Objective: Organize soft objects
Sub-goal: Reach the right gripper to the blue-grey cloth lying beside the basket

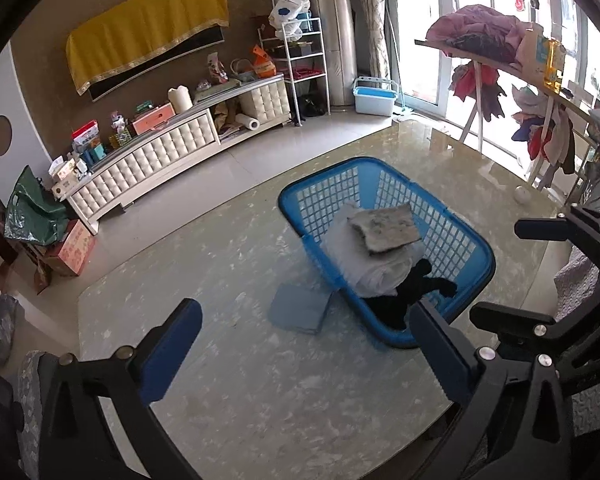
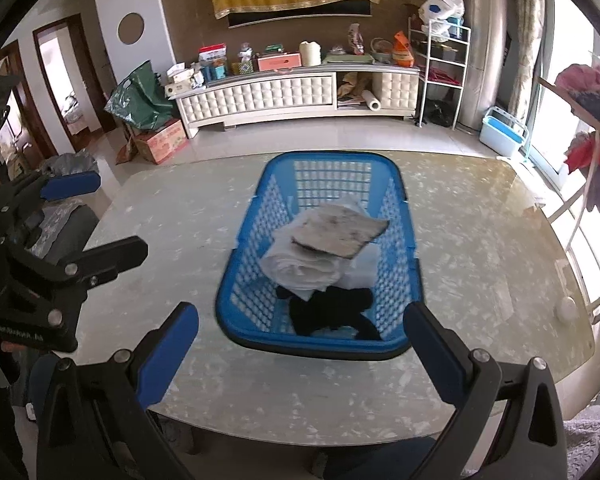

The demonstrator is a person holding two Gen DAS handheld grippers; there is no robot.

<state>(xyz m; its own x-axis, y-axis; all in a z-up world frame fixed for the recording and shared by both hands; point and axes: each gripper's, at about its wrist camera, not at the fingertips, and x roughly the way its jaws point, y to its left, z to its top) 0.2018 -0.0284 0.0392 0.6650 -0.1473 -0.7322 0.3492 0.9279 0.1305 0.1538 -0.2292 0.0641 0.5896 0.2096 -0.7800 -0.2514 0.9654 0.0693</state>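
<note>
Blue basket (image 2: 396, 240): stood on the marble-patterned table (image 2: 480, 248), long axis running from the near table edge away toward the white cabinet (image 2: 260, 96) across the room. Contents, all inside the basket: folded white cloth (image 2: 300, 268) at the middle; flat grey mottled cloth (image 2: 336, 234) lying on top of the white one, long axis crosswise to the basket; black garment (image 2: 328, 312) crumpled at the basket's near end.

Folded blue cloth (image 1: 300, 308): lay flat on the table, just outside the basket's left wall in the left wrist view, touching or nearly touching it.

Left gripper (image 1: 304, 352): jaws spread wide, nothing between the blue pads, pointed steeply down at the table, short of the basket's near-left corner.

Right gripper (image 2: 300, 356): jaws likewise wide apart and empty, angled down above the table edge, aimed at the basket's near end.
</note>
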